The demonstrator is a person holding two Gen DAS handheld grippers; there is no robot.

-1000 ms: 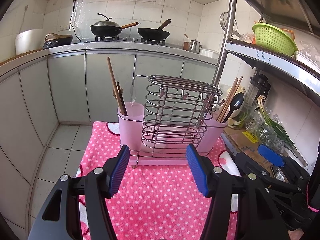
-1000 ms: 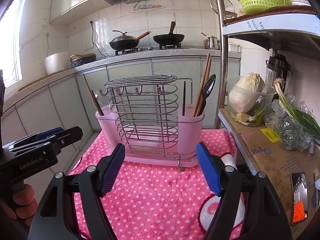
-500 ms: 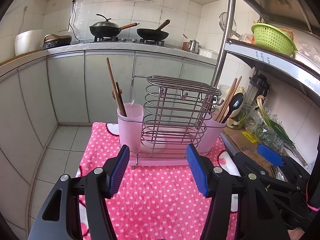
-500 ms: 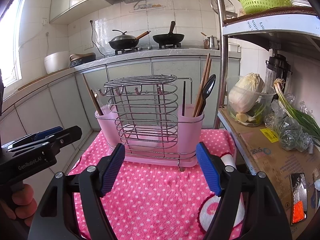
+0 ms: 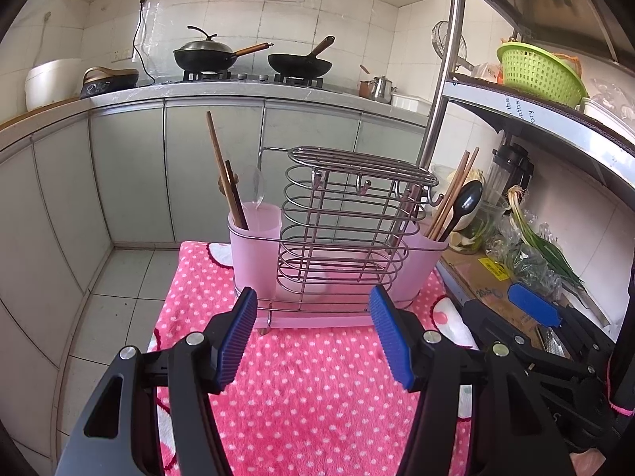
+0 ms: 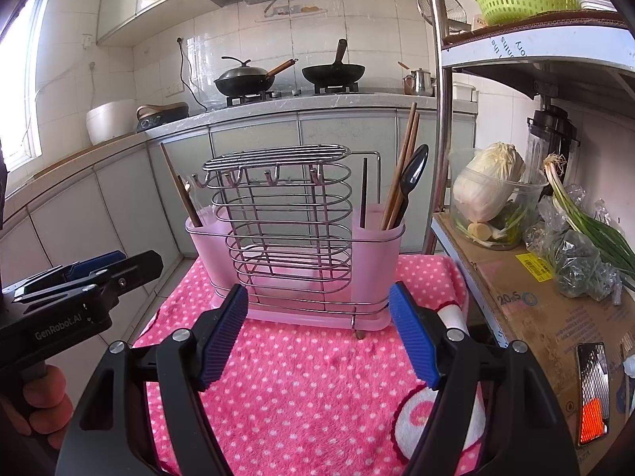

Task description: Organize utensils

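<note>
Utensil rack [image 5: 341, 246]: wire frame with a pink plastic cup at each end, standing on the pink dotted cloth [image 5: 317, 388] over the tabletop, straight ahead of both tools and just past their fingertips, not touching them.

Left tool [image 5: 311, 341]: jaws wide apart, blue pads bare, nothing gripped. Hovers above the cloth, pointed at the rack's near side. Rack's left cup [image 5: 256, 246] sits ahead-left of it and holds brown chopsticks [image 5: 224, 174] leaning left, plus a clear spoon [image 5: 258, 188].

Right tool [image 6: 317, 335]: jaws equally wide apart, nothing between the pads. Rack's right cup [image 6: 377, 254] is ahead-right of it; it holds wooden chopsticks [image 6: 403, 166], a black spoon [image 6: 412, 176] bowl-up, and a single dark stick [image 6: 363, 192] standing nearly upright. Middle wire basket [image 6: 283, 218] sits dead ahead of this tool; contents hard to tell through the wires.

From the right wrist view, the left tool shows at far left, held by a hand [image 6: 37, 400] at the lower edge.

Right of the right tool: cardboard box [image 6: 532, 305] carrying a clear tub with cabbage [image 6: 490, 182] and bagged green onions [image 6: 583, 246]. Beyond the rack: grey cabinets and two woks [image 6: 289, 75] on the stove.
</note>
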